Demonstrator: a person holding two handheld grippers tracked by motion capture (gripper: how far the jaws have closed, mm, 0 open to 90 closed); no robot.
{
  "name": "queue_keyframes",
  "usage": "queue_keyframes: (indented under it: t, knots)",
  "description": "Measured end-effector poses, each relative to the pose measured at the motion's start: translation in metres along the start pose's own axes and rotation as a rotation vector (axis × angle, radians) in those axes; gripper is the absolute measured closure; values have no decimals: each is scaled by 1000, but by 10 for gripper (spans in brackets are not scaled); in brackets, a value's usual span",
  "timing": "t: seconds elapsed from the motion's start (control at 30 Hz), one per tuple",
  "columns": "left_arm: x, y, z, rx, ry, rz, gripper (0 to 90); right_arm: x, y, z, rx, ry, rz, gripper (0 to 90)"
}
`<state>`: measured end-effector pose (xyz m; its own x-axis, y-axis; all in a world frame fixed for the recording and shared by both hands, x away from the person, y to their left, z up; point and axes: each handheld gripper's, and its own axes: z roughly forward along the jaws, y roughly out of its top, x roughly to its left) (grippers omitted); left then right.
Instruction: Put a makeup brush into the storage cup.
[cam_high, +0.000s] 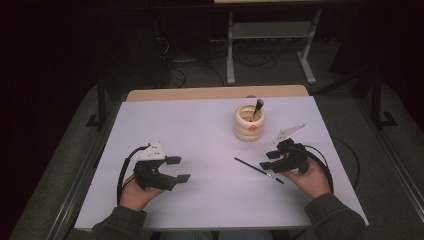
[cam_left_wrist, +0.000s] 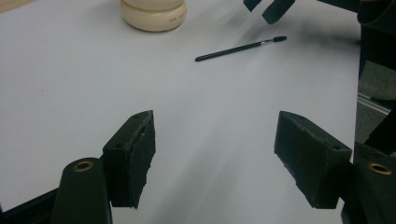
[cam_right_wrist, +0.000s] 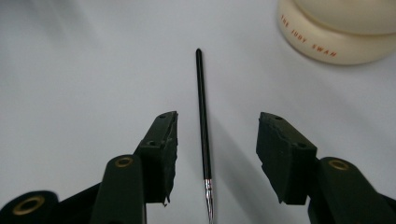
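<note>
A thin black brush (cam_high: 257, 170) lies flat on the white tabletop (cam_high: 200, 130), right of centre. In the right gripper view the brush (cam_right_wrist: 203, 121) runs lengthwise between the jaws of my right gripper (cam_right_wrist: 217, 149), bristle end nearest the camera; the pads stand clear of it on both sides. From above, my right gripper (cam_high: 268, 160) hovers low over the brush's near end. My left gripper (cam_high: 180, 169) rests open at the left with nothing between its jaws (cam_left_wrist: 215, 158). A cream ribbed cup (cam_high: 250, 122) holds another brush (cam_high: 257, 107).
The cup (cam_right_wrist: 336, 32) stands just beyond the right gripper, up and to the right in its view. In the left gripper view the cup (cam_left_wrist: 154, 14) and the lying brush (cam_left_wrist: 240, 48) are far ahead. A wooden strip (cam_high: 215, 93) borders the table's far edge.
</note>
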<state>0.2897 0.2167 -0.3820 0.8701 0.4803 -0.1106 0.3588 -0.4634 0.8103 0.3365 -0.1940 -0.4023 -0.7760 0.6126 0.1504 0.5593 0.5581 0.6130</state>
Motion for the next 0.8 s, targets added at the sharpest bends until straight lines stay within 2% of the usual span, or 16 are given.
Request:
queue_keyframes:
  t: [0.23, 0.6, 0.8]
  knots:
    - [1, 0, -1, -1, 1, -1, 286, 0, -1, 6, 25, 0, -25, 532]
    - [1, -1, 0, 0, 0, -7, 286, 1, -11, 16, 57, 11, -22, 590]
    - [1, -1, 0, 0, -1, -6, 286, 1, -10, 21, 78, 15, -44, 662]
